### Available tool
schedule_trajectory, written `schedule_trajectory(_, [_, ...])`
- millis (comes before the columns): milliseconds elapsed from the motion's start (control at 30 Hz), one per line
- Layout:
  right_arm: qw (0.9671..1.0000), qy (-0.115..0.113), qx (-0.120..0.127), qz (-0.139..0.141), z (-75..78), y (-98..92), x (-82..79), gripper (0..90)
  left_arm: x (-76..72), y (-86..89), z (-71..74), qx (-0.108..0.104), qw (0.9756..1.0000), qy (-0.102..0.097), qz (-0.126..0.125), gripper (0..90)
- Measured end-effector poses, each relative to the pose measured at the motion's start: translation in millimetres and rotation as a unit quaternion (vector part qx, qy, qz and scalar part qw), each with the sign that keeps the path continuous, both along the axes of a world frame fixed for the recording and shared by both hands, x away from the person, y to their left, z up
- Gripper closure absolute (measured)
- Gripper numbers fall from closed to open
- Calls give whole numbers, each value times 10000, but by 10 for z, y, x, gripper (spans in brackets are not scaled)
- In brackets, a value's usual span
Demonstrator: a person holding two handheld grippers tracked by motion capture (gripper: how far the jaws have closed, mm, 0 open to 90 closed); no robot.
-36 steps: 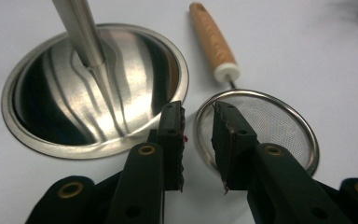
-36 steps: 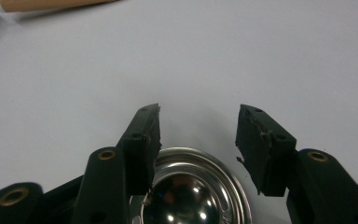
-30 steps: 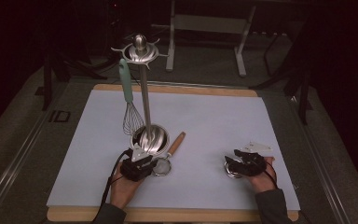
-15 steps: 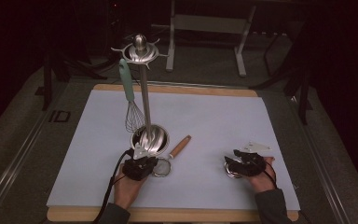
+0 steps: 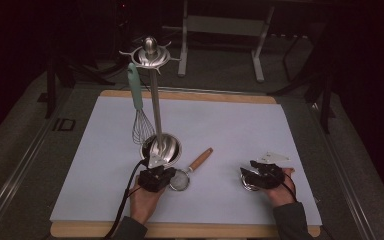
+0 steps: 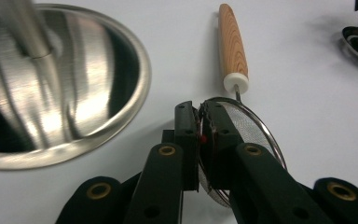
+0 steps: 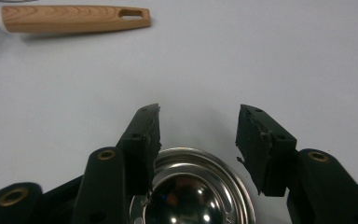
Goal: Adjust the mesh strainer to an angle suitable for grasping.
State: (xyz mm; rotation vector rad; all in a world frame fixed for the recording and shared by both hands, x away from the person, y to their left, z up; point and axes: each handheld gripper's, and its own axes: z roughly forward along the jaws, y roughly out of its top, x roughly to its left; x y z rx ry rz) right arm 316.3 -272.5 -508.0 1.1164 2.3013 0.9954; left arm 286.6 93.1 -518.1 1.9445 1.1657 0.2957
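Strainer rim is pinched by the just-closing left gripper; its wooden handle points away, beside the stand base.

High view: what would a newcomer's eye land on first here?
The tall steel utensil stand rising from the white mat, with a teal-handled whisk hanging beside its pole. In front of its round base, the left hand-held gripper has just been closing its jaws on the rim of a small wooden-handled strainer. Near the mat's right front, the right hand-held gripper sits open over a shiny metal cup.
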Motion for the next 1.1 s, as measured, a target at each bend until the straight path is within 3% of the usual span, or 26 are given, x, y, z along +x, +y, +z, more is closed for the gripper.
schedule_trajectory(167, [10000,-7,-3,-6,1,-5,1,492,-5,-132,-18,-183,9998,114,-49,858])
schedule_trajectory(267, [10000,-6,-2,-7,1,-7,1,492,-18,-299,-33,-340,9991,221,-119,859])
schedule_trajectory(467, [10000,1,-16,20,-3,10,-2,491,-25,-536,-43,-414,9987,232,-163,858])
schedule_trajectory(567, [10000,-12,-18,38,-2,17,-2,492,-20,-573,-49,-409,9988,208,-181,857])
schedule_trajectory(700, [10000,-12,-13,37,-1,15,-1,492,-32,-572,-59,-248,9994,35,-251,844])
schedule_trajectory(733, [10000,-1,-3,17,1,13,-3,492,-51,-566,-62,-82,9995,-57,-310,839])
schedule_trajectory(867, [10000,-13,-12,40,0,25,-3,492,-105,-519,-67,109,9992,-122,-357,826])
schedule_trajectory(1100, [9999,22,-81,133,-25,94,-2,492,-208,-441,-64,111,9991,-154,-389,807])
